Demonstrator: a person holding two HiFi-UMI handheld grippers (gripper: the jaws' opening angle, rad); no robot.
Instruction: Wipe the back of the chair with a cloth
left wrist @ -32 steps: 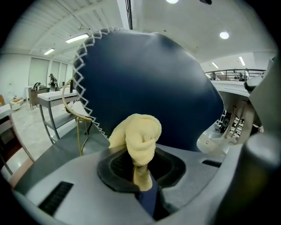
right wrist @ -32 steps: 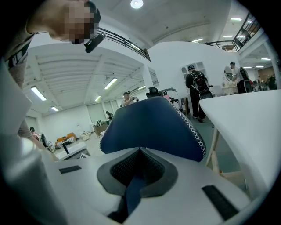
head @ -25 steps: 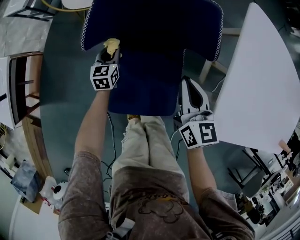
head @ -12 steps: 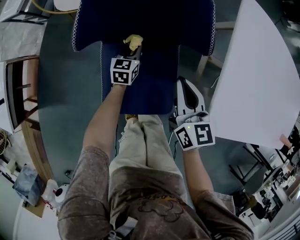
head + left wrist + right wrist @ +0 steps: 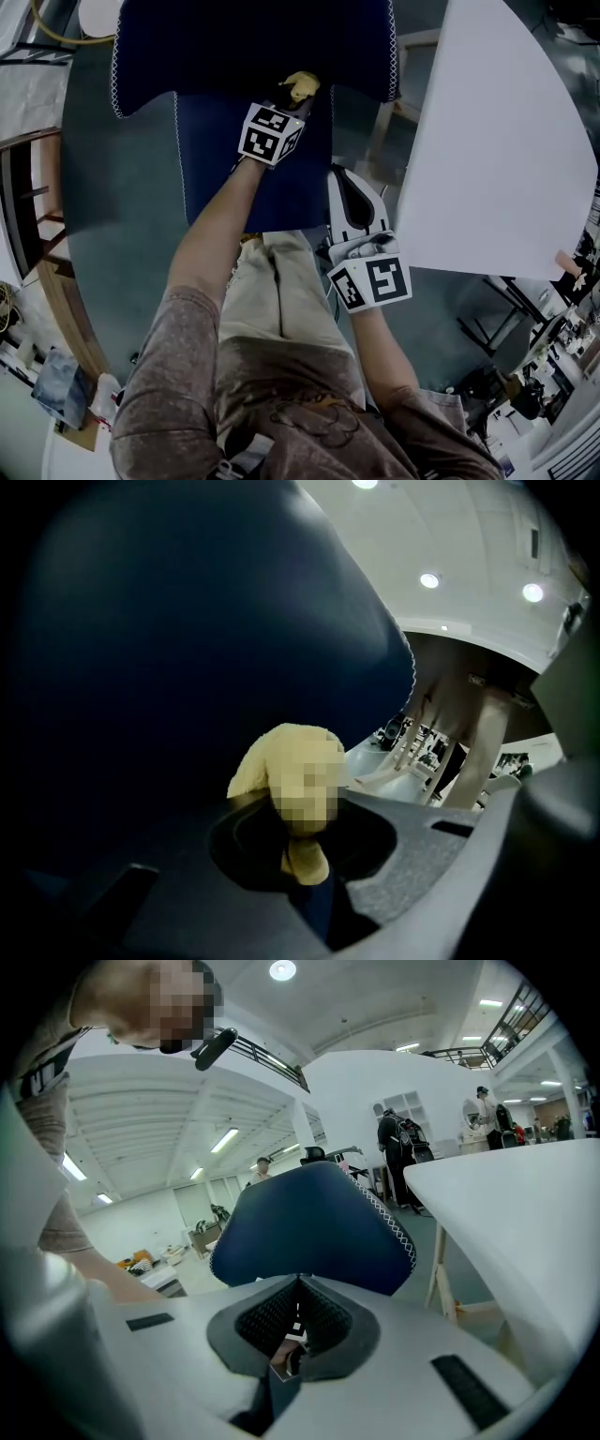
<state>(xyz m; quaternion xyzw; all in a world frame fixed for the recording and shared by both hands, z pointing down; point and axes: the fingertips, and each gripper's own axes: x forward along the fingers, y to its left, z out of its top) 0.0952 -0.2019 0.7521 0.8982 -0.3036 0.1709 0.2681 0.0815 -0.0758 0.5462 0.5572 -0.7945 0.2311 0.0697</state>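
The dark blue chair's back (image 5: 234, 47) spans the top of the head view, its seat (image 5: 216, 169) below it. My left gripper (image 5: 292, 99) is shut on a yellow cloth (image 5: 301, 85) and presses it against the chair back, right of its middle. In the left gripper view the cloth (image 5: 281, 771) bulges out of the left gripper (image 5: 302, 844) against the dark blue chair back (image 5: 187, 639). My right gripper (image 5: 348, 184) hangs shut and empty beside the seat's right edge. Seen from the right gripper (image 5: 296, 1324), the chair back (image 5: 314, 1227) stands ahead.
A white table (image 5: 497, 159) sits close on the right, with its wooden leg (image 5: 384, 122) next to the chair. The person's legs (image 5: 281, 291) are just behind the seat. Cables lie on the grey floor (image 5: 112, 187). Several people (image 5: 396, 1152) stand far off.
My left gripper has slid the cloth rightward along the chair back, from near its left side to right of centre. The right gripper stays beside the seat.
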